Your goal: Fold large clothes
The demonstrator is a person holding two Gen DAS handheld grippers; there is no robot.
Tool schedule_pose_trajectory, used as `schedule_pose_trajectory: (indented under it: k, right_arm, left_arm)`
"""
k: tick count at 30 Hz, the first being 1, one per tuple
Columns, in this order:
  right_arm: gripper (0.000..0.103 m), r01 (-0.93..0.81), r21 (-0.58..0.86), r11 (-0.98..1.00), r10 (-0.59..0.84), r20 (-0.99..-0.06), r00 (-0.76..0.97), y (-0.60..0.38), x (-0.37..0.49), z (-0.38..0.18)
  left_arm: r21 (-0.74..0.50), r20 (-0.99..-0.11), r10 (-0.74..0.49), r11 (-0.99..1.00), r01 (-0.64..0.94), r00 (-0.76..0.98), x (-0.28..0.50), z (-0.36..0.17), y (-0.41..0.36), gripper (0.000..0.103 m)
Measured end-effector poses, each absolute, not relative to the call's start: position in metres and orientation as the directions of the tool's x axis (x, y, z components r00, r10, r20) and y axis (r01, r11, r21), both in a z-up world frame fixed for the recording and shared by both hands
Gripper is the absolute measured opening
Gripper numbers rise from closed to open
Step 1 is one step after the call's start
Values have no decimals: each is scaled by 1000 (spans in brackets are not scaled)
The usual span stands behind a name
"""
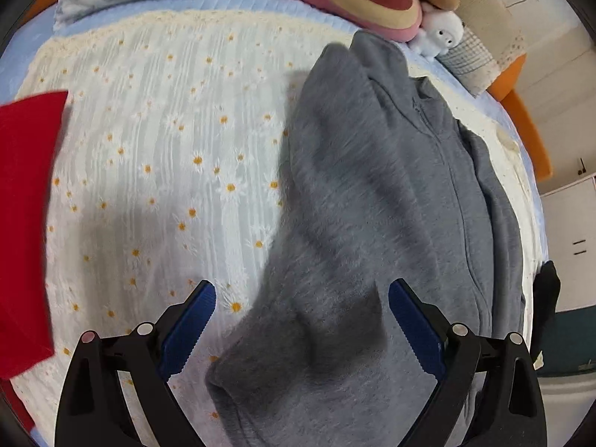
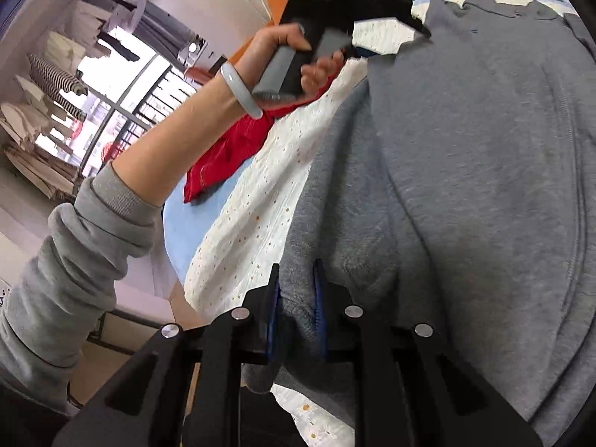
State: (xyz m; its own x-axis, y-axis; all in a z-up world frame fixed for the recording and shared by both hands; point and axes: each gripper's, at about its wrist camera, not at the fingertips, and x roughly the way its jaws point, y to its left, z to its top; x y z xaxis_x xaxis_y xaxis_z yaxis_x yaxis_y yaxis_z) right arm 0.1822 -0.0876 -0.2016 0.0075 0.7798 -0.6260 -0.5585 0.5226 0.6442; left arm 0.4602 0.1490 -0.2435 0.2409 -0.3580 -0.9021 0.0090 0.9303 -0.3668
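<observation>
A big grey zip-up top lies on the daisy bedspread, and everything else sits around it. Its collar end points at the pink cushion and the little white plush toy. One long part, likely a sleeve, comes down toward the left gripper.

The left gripper's jaws are wide open with nothing held — the sleeve just lies under the gap between them. The right gripper has its jaws nearly closed and pinches a bunched fold of the grey top's edge.

What could go wrong? The pinch is on a thick lump, so only the top layer may be caught; a pull could let the under layer slide out and leave a crooked fold. The left gripper could also bite the bedspread along with the sleeve and drag it up. The left hand hangs over the grey top, so the two tools might bump if both swing in.

For room: on one side of the grey top the bedspread is bare as far as the red cloth — good space to fold into. On the other side the bed's edge is close, so cloth could slip off there.
</observation>
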Motion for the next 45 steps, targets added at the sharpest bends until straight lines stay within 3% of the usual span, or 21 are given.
schedule_pose_trajectory:
  k: [2, 3, 4, 10, 13, 15, 18, 24, 28, 33, 38, 45]
  right_arm:
    - [17, -550, 658, 515, 789, -615, 3, -92, 182, -203]
    - [17, -547, 663, 511, 793, -609, 2, -92, 184, -205]
    - [17, -547, 666, 507, 797, -604, 3, -93, 183, -203]
    - [17, -558, 675, 483, 831, -555, 48, -105, 180, -193]
    - [16, -552, 693, 464, 853, -518, 66, -117, 178, -188]
    - [16, -555, 692, 462, 856, -512, 73, -119, 176, -189]
    - [16, -538, 707, 458, 856, -513, 55, -118, 175, -201]
    - [16, -524, 727, 444, 868, -494, 50, -126, 165, -207]
    - [16, -494, 765, 413, 901, -422, 101, -160, 160, -198]
    - [16, -447, 805, 391, 920, -328, 215, -226, 150, -192]
    - [16, -359, 845, 397, 897, -274, 346, -302, 137, -203]
    - [16, -227, 884, 409, 840, -267, 473, -380, 117, -234]
  left_arm:
    - [-369, -901, -363, 929, 19, 238, 459, -241, 141, 91]
    - [-361, -905, -358, 932, 27, 231, 459, -240, 137, 80]
    - [-340, -916, -341, 940, 38, 212, 459, -239, 131, 76]
    - [-240, -953, -248, 968, 68, 174, 459, -232, 102, 62]
    - [-216, -961, -219, 976, 36, 170, 462, -230, 98, 46]
    - [-213, -961, -212, 977, 12, 176, 463, -229, 100, 30]
    - [-209, -961, -197, 977, -43, 196, 465, -227, 105, 22]
    - [-109, -974, -75, 982, -154, 213, 461, -195, 83, 17]
    - [-67, -972, -15, 975, -214, 236, 460, -160, 52, 16]
    - [-1, -958, 46, 986, -165, 282, 463, -122, -32, 16]
    - [21, -955, 42, 997, -77, 293, 464, -123, -135, 16]
    - [24, -969, 25, 1000, -8, 245, 476, -168, -236, 16]
